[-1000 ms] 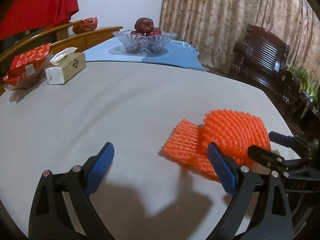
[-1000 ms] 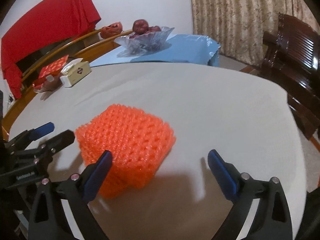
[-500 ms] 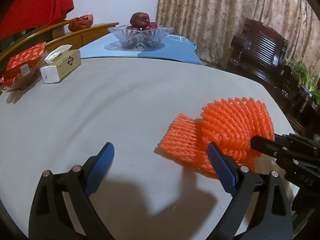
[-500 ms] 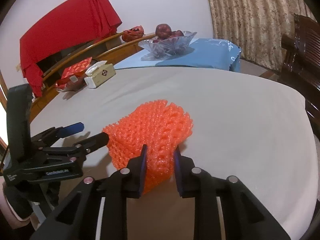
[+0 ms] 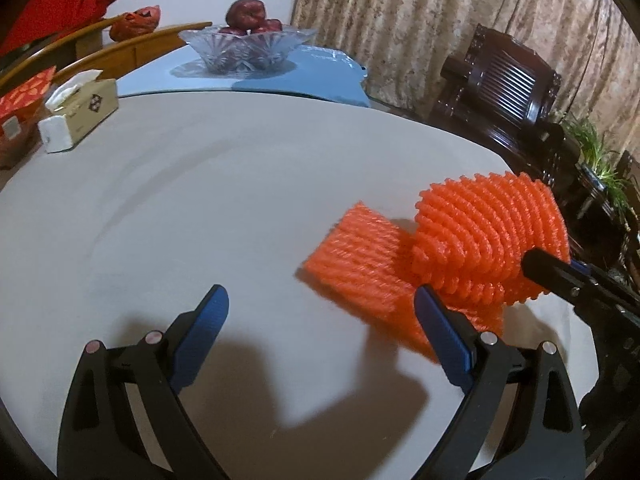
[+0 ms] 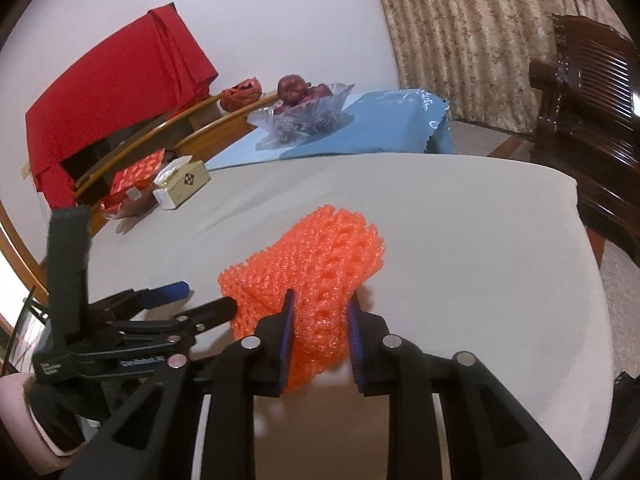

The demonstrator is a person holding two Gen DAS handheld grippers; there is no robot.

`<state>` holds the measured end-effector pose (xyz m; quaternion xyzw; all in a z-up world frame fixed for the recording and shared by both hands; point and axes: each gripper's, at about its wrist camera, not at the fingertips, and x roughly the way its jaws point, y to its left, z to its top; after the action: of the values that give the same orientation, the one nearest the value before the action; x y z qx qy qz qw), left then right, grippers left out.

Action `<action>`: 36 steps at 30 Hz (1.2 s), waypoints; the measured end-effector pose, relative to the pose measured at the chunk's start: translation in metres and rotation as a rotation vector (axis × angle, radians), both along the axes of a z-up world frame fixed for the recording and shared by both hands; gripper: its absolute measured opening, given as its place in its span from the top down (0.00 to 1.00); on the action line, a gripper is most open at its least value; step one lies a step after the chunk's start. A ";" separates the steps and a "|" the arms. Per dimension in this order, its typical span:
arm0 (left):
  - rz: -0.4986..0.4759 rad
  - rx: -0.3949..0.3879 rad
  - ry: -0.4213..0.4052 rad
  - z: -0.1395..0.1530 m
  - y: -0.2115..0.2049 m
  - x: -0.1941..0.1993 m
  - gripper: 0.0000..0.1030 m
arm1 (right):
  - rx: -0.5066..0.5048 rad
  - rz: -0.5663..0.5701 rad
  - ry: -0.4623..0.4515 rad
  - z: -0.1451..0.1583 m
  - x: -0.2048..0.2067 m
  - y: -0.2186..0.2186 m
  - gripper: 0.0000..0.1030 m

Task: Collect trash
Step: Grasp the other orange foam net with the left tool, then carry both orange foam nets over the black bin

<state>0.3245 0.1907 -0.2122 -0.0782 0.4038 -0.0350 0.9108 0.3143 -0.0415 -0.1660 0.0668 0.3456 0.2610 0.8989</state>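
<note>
Two blue-padded jaws of the right gripper have just closed and now pinch the near end of an orange foam net, its mesh squeezed narrow between the pads. In the left wrist view this net bulges out rounded, with the right gripper gripping it from the right edge of the picture. A second orange foam net lies flatter on the desk, partly under the first, blurred at its near edge. The left gripper hangs over the desk with its jaws wide apart and nothing between them, its right pad just in front of the flat net. Farther back on the pale desk stand a tissue box and a red packet. Beyond them a glass bowl of dark red fruit sits on a blue cloth. A dark wooden chair stands by the patterned curtain.
</note>
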 end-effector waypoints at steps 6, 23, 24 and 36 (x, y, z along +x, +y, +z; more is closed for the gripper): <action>-0.026 0.010 0.002 0.000 -0.016 0.006 0.12 | 0.008 -0.048 -0.024 0.008 0.000 -0.020 0.77; -0.099 0.005 -0.009 0.000 -0.056 0.011 0.90 | -0.084 -0.150 -0.008 -0.002 0.000 -0.046 0.77; -0.092 0.003 -0.018 0.003 -0.056 0.009 0.90 | -0.087 -0.147 -0.013 0.000 -0.001 -0.046 0.77; -0.083 0.019 -0.113 0.047 -0.066 -0.021 0.91 | -0.084 -0.143 -0.045 0.023 -0.020 -0.048 0.77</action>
<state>0.3034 0.1251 -0.1652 -0.0505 0.3549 -0.0733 0.9307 0.2942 -0.0899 -0.1431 0.0477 0.3303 0.1831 0.9247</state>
